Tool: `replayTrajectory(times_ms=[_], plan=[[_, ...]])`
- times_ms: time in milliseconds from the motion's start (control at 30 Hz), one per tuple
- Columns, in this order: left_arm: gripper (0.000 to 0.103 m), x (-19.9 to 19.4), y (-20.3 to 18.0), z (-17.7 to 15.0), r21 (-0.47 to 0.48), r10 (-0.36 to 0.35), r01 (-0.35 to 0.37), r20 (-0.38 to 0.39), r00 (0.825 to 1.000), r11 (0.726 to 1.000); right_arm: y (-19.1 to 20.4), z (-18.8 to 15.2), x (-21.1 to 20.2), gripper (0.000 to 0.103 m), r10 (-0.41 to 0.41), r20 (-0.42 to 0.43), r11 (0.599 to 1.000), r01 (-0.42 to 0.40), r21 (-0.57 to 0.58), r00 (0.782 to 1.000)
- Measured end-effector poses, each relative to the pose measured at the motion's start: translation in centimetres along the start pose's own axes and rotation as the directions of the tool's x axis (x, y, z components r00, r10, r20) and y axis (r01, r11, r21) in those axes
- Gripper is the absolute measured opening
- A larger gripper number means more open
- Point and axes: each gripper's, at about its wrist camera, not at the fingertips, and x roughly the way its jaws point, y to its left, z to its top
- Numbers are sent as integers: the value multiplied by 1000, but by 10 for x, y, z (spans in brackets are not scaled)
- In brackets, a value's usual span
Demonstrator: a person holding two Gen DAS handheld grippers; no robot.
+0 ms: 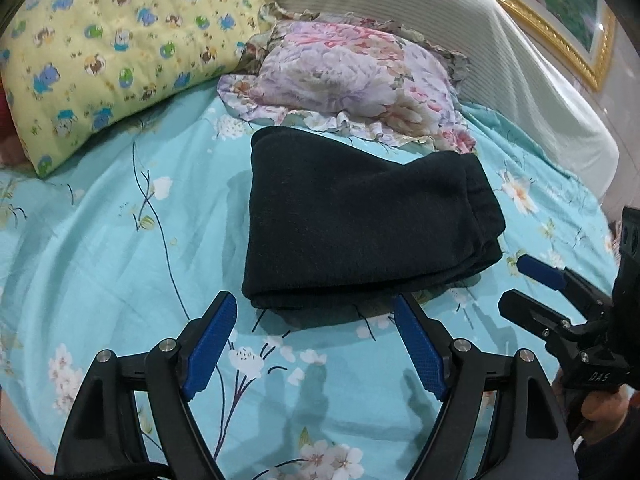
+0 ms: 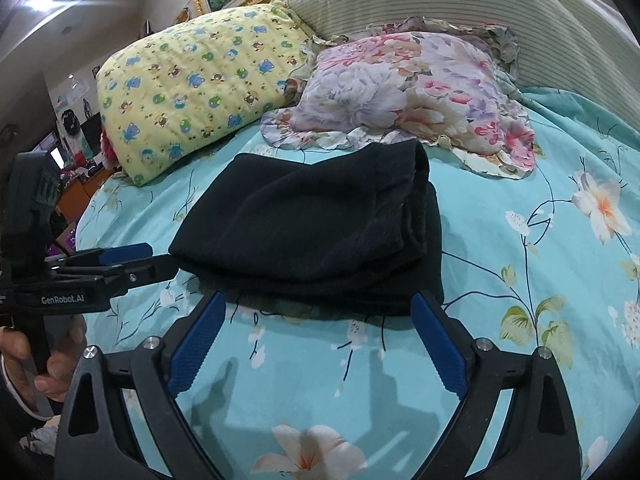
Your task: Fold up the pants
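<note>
The black pants (image 1: 360,224) lie folded into a compact bundle on the turquoise floral bedsheet (image 1: 120,240). My left gripper (image 1: 314,304) is open just short of the bundle's near edge, its blue pads (image 1: 212,340) spread wide with nothing between them. In the left wrist view my right gripper (image 1: 516,280) comes in from the right, beside the bundle's near right corner. The right wrist view shows the same pants (image 2: 312,224) ahead of my open right gripper (image 2: 319,300), which is empty. My left gripper (image 2: 160,258) sits at the bundle's left corner, with a hand (image 2: 52,360) on its handle.
A yellow cartoon-print pillow (image 1: 120,48) and a floral ruffled pillow (image 1: 352,76) lie behind the pants. A striped headboard cushion (image 1: 460,32) and a gold-framed painting (image 1: 560,12) stand further back. The bed's left edge (image 2: 86,216) drops toward room clutter.
</note>
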Motion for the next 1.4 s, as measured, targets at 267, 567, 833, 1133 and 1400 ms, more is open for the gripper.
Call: replayTrajectory(times_ms=[267, 567, 833, 1133, 1400], plan=[[82, 10, 0, -9, 11, 1, -1, -8, 1000, 1000, -2, -8, 0, 94, -34, 19, 999, 35, -14, 999], [82, 23, 2, -19, 22, 44, -44, -5, 999, 999, -8, -19, 12, 98, -52, 25, 998, 52, -26, 998], [83, 27, -1, -20, 32, 65, -65, 10, 998, 997, -5, -24, 18, 99, -74, 38, 996, 76, -42, 997], [83, 32, -3, -20, 45, 73, -74, 12, 997, 996, -4, -22, 23, 99, -73, 37, 997, 75, -37, 997], [84, 34, -4, -19, 54, 71, -71, 11, 997, 996, -5, -22, 26, 99, -72, 31, 997, 73, -26, 997]])
